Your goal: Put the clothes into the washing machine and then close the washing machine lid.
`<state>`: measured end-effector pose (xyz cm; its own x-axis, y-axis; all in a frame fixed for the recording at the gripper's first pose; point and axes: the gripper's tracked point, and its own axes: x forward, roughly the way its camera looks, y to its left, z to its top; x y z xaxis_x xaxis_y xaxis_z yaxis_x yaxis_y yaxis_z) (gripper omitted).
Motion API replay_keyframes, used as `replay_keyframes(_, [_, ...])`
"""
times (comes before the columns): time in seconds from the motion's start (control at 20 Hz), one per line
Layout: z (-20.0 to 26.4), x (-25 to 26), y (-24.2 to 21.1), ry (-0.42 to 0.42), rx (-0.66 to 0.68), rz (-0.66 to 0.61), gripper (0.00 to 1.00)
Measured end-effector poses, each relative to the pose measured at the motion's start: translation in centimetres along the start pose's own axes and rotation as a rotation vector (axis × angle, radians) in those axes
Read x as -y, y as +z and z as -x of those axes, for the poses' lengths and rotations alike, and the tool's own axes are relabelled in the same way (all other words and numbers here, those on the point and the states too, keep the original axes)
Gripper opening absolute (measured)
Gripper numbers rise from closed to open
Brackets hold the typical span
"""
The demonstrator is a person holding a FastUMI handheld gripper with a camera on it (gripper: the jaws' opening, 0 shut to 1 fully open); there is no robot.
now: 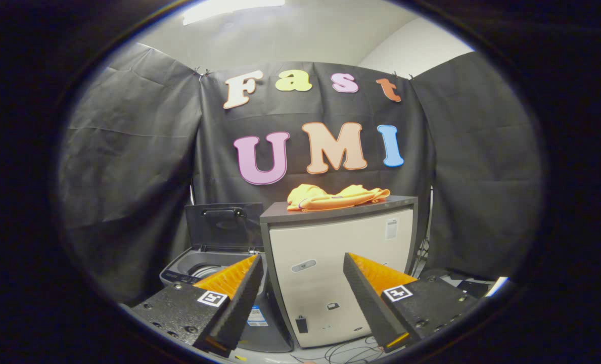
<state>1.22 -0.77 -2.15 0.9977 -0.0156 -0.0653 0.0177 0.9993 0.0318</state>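
Gripper (303, 265) jaws wide apart, nothing between them. Mini fridge (338, 273) stands dead ahead, orange clothes (336, 197) on top. Washing machine (214, 270) left of it, lid (224, 225) upright, tub open from above. Cables (351, 353) on floor ahead.
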Motion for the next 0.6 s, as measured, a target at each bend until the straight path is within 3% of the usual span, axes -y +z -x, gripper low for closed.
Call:
replay_keyframes(0.25, [-1.5,0.3,0.4,0.003,-0.022,0.006,0.96])
replay_keyframes(0.6, [-6.6,2.1,5.5,-0.012,-0.044,0.103,0.97])
